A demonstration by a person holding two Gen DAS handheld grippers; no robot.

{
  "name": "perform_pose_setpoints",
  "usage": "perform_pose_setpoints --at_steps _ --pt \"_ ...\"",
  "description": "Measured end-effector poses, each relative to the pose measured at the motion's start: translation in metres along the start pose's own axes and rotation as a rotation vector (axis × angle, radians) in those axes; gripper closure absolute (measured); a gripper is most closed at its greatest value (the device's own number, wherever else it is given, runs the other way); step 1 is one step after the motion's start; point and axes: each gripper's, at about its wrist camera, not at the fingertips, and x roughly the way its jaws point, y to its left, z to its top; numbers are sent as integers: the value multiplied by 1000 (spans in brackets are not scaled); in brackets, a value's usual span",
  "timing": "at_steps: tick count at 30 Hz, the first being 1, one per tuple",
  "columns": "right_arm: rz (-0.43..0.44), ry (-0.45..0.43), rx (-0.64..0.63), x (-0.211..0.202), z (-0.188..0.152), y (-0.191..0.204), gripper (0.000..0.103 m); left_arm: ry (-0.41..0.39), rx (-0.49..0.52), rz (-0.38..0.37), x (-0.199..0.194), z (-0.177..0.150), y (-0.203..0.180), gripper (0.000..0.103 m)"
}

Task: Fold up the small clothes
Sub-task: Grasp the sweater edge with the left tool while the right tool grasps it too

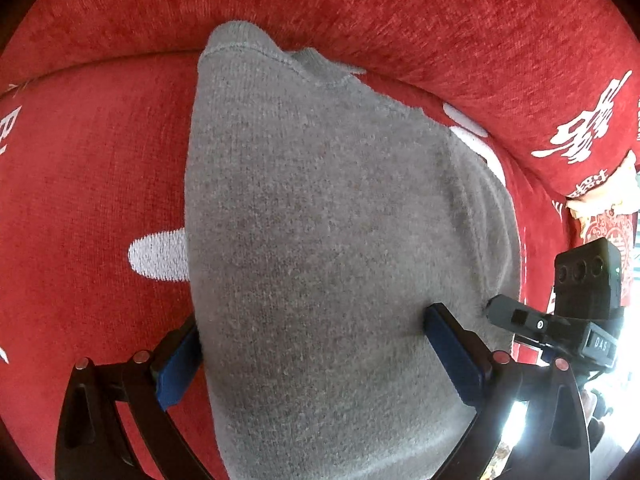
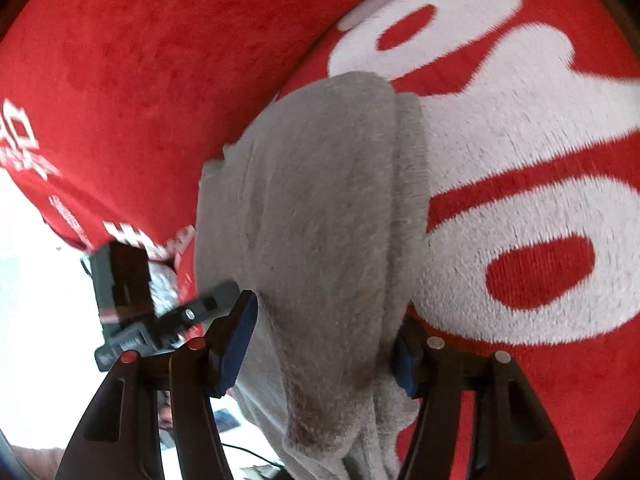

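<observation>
Grey knitted garment [image 1: 320,240], fuzzy, folded lengthwise, lies flat on the red sofa seat [image 1: 88,184], neckline toward its backrest

Gray knit garment [image 1: 320,240] fills whole gap between left gripper [image 1: 312,344] fingers and blocks way ahead. Bare red cover [image 1: 80,184] open to its left. Right gripper [image 2: 324,332] gap likewise packed with garment folds [image 2: 320,220]. Other gripper's body close beside each claw on inner side. Sofa backrest [image 1: 360,12] rises ahead.
</observation>
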Motion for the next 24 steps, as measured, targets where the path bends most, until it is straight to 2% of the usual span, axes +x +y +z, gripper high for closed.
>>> perform_pose_setpoints --at_steps 1,2,3,4,7,12,17,24 --pt "-17 -1 14 0 -1 -1 55 -3 -2 5 3 2 -5 8" --pt "-23 6 20 1 -2 -1 62 -13 -3 10 1 1 -6 13" --pt "-8 1 28 0 -4 -1 69 -22 -1 4 -2 0 -6 22" --pt "12 -2 35 -2 -4 0 74 -41 7 -7 -7 -3 -8 33" --pt "89 0 45 -6 -8 4 75 -60 29 -25 -19 -9 -10 51" --pt "182 5 56 -10 -19 20 75 -84 19 -91 -42 -17 -11 55" --pt "223 9 59 -14 -34 35 75 -114 49 -125 -66 -32 -18 55" --pt "265 0 73 -14 -75 62 75 -128 56 -158 -108 -60 -2 55"
